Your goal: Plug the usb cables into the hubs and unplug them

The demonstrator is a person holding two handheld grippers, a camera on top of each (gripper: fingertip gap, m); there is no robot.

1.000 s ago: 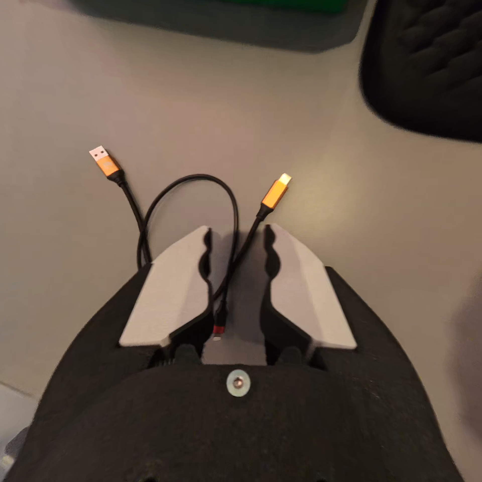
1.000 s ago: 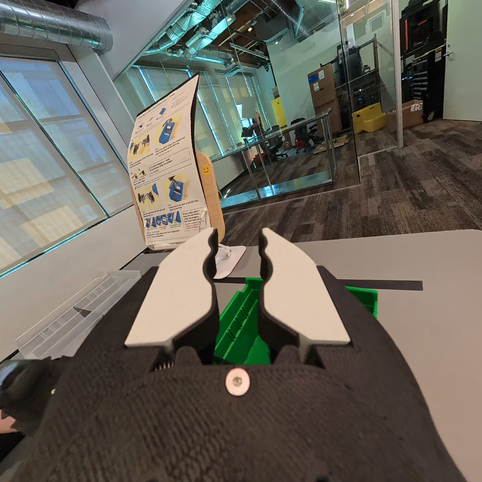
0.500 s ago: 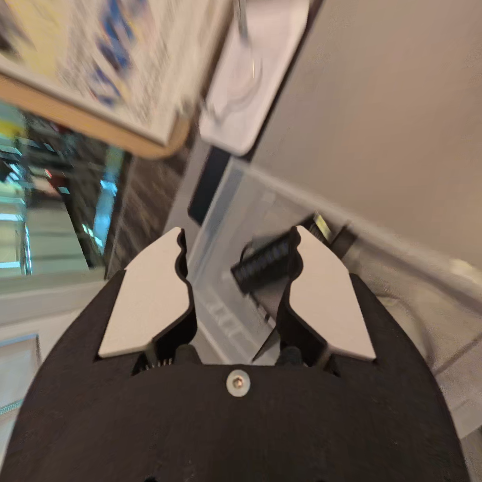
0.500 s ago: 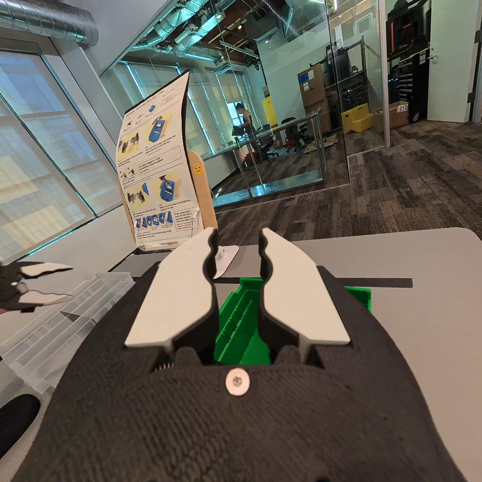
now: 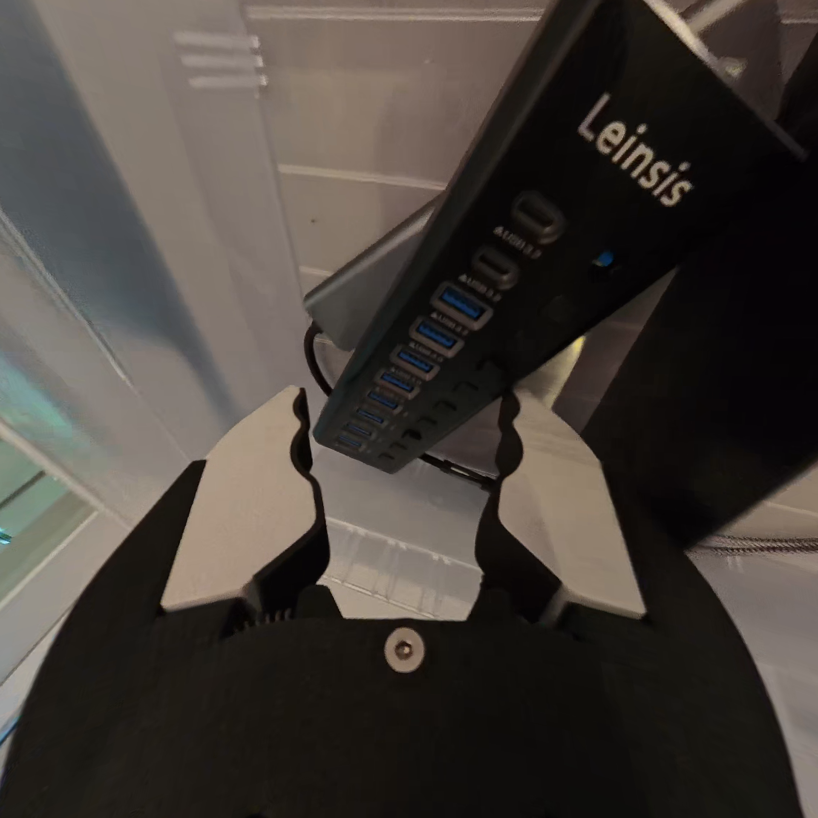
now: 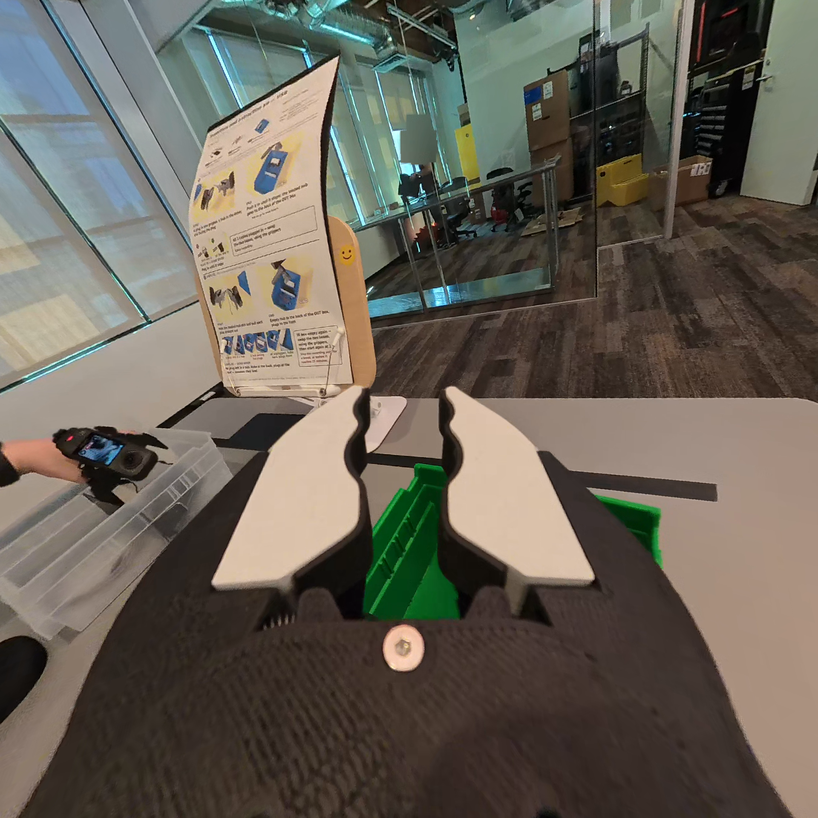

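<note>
the left tool (image 5: 400,425) is spread wide with nothing in it, its tips just short of the near end of the hub (image 5: 509,283), which fills the centre and upper right of the left wrist view. the hub lies tilted inside a clear bin (image 5: 354,133), a row of blue ports along its face, a thin black cable (image 5: 314,363) looping out from beneath it. it looks like a rigid, smooth slab, fairly light, likely to slide in the bin if nudged; i'd take it across its narrow sides near that end, clear of the ports. the tool points steeply down into the bin.

the right tool (image 6: 403,414) is parted a little and empty, held low and level over the worktop (image 6: 708,442), above a green bin (image 6: 398,553). at middle left of that view the other tool dips into the clear bin, and an instruction sheet (image 6: 270,230) stands behind.
</note>
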